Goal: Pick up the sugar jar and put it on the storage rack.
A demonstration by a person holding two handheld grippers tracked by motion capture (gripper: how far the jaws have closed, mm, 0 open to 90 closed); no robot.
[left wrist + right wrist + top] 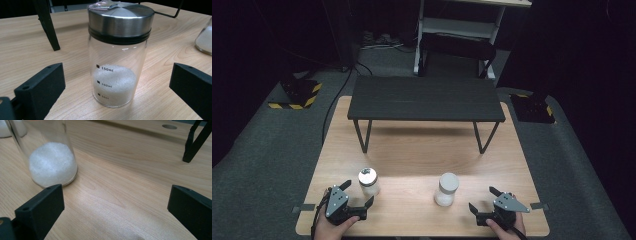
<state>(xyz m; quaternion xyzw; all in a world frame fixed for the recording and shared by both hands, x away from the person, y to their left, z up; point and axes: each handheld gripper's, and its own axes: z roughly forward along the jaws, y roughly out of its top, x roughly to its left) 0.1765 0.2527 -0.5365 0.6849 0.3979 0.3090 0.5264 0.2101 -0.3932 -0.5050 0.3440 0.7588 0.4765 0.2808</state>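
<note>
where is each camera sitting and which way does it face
High view: above the person's side, looking forward and down on the table; both hands, left gripper and right gripper enter at the bottom.
Left gripper view: rides the left gripper, facing the steel-lidded jar between its open jaws.
Right gripper view: rides the right gripper, facing the second jar, left of its open jaws.
Shared: both jars, black stand.

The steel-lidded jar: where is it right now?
In the high view the steel-lidded jar stands upright on the table's near left, just ahead of the open left gripper, untouched.

Two upright glass jars [369, 182] [446, 189] hold white powder.
</note>
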